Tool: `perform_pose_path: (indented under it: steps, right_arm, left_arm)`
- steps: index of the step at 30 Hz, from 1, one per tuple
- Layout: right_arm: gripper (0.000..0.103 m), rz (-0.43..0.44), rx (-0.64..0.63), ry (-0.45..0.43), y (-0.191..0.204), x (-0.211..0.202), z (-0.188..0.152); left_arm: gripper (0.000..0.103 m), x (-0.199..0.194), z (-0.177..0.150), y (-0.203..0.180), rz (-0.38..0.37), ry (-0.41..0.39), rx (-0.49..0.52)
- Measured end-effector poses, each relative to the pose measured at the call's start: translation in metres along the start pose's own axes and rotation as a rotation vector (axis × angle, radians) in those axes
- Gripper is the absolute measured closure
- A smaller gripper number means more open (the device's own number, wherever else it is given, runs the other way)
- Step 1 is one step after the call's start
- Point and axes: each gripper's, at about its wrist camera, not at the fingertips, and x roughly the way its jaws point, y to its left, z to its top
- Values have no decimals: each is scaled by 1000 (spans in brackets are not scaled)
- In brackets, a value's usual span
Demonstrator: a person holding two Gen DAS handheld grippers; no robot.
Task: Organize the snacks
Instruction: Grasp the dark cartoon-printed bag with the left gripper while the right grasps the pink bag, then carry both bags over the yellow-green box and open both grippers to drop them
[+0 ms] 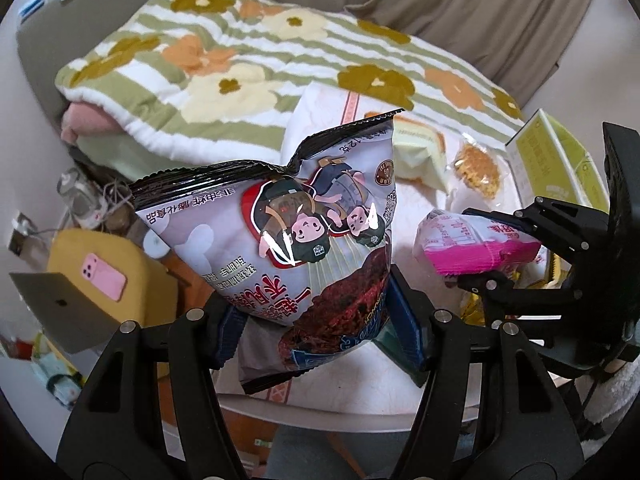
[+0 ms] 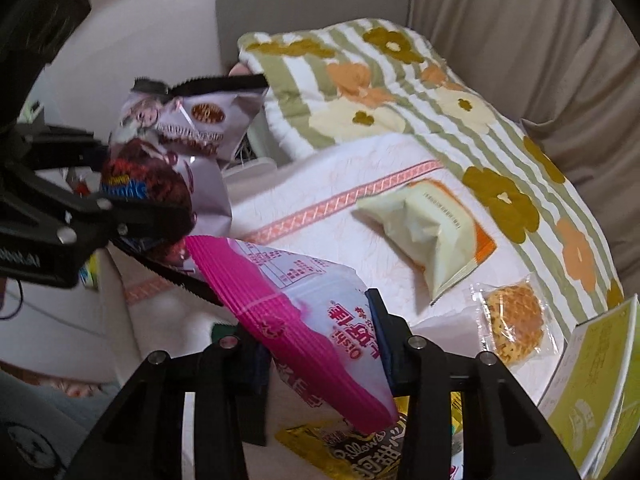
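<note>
Left wrist view: a grey snack bag with cartoon figures and a black serrated top edge sits upside down in the left hand-held gripper, whose jaws are clamped on its lower part and hold it clear of the surface. To its right, the right hand-held gripper is clamped on a white and pink snack bag, also held up off the surface.

From the right wrist view, that pink bag lies slanted between the right hand-held gripper's jaws, which press on it from both sides, while the left hand-held gripper comes in from the left edge with the grey bag standing up from it.

Below the pink bag lies a yellow and black packet. Farther out on the white cloth with orange bands rest a pale green pouch and, just beside it, a clear wrapper holding a round golden snack. A yellow-green box stands at the right edge. A flowered, green-striped blanket is heaped behind them all. Off to the left, lower down, a pink phone rests on a yellow cushion.
</note>
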Motion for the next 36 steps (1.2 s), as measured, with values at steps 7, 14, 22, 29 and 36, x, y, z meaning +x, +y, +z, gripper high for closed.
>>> perform_pose_path:
  steps: [7,14,22,29,36]
  right_arm:
    - [65,-24,89,-78,-6,-44,11]
    - [65,-46,225,-162,-22,-97,15]
    - [65,-119,366,-217,-60,-160,-4]
    - [64,-191,429,-228,-111,-200,-51]
    - [65,-319,457,-181,-172,-241,-111]
  left_arm:
    - [43,-38,16,-8,-16,-64,61]
    - [43,-67,34,-31,-66,-126,157]
    - [43,-83,55,-82,-152,-170,259]
    - [43,-78,66,-171,-225,-176,325]
    - [43,-53,72,-288,-293,-151,397]
